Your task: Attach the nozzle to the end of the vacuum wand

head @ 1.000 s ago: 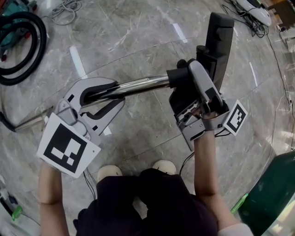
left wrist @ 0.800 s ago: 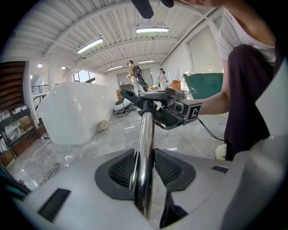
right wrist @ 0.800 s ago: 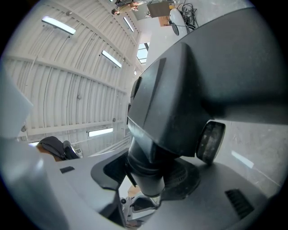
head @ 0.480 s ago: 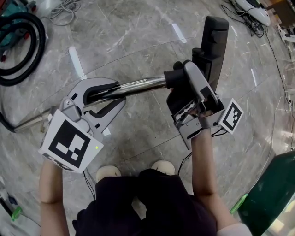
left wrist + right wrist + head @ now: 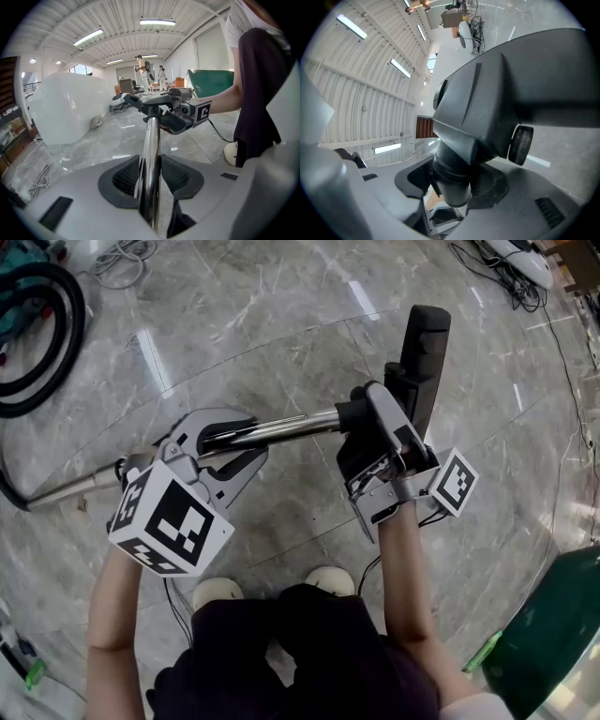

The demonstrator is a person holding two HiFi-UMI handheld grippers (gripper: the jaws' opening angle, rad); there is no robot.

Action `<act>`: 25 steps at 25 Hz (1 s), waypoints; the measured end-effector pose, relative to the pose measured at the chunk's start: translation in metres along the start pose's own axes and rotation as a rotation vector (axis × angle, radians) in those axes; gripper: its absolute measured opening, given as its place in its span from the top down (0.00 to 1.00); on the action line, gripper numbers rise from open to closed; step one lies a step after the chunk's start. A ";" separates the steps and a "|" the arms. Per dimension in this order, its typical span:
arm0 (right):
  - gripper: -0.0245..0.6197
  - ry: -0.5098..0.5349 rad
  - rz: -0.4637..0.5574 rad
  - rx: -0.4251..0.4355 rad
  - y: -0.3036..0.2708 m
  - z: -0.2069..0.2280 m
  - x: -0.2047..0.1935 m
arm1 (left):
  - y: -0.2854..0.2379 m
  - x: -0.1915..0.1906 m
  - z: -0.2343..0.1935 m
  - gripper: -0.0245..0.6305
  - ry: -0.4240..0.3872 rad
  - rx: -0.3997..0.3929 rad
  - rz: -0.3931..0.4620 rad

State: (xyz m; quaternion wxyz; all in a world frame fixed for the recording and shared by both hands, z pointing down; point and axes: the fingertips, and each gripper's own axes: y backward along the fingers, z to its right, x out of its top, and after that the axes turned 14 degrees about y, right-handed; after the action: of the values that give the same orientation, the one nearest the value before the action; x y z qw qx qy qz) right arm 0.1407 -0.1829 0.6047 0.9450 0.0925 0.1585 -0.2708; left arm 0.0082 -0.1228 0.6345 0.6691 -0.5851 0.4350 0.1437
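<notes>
Both forearms reaching forward over marble floor (image 5: 281,315). Left gripper (image 5: 239,439) angling down, jaws clamping chrome vacuum wand (image 5: 292,425). Right gripper (image 5: 361,423) pointing level, jaws gripping neck of black nozzle (image 5: 424,352), which is meeting wand's end. Green bin (image 5: 553,634) standing at right, contents hidden.

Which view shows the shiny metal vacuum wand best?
The head view: almost the whole shiny metal vacuum wand, up to the black plastic nozzle. Left gripper view: a foreshortened stretch. Right gripper view: only the nozzle.
</notes>
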 end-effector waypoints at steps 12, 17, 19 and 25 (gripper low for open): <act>0.64 -0.068 0.023 -0.205 0.021 0.072 -0.011 | -0.053 -0.028 0.014 0.74 -0.006 -0.110 -0.059; 0.64 -0.092 0.056 -0.232 0.012 0.086 -0.007 | -0.061 -0.030 0.002 0.74 0.006 -0.102 -0.051; 0.64 -0.118 0.083 -0.232 0.006 0.093 -0.005 | -0.065 -0.032 -0.004 0.74 0.002 -0.085 -0.053; 0.64 -0.192 0.115 -0.190 0.003 0.105 -0.004 | -0.074 -0.036 -0.016 0.73 0.003 0.017 -0.054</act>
State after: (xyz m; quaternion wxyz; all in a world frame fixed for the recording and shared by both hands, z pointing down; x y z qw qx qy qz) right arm 0.1650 -0.2059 0.7043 0.9743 -0.0144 0.0868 -0.2074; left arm 0.0326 -0.1461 0.7110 0.6772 -0.5911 0.4212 0.1207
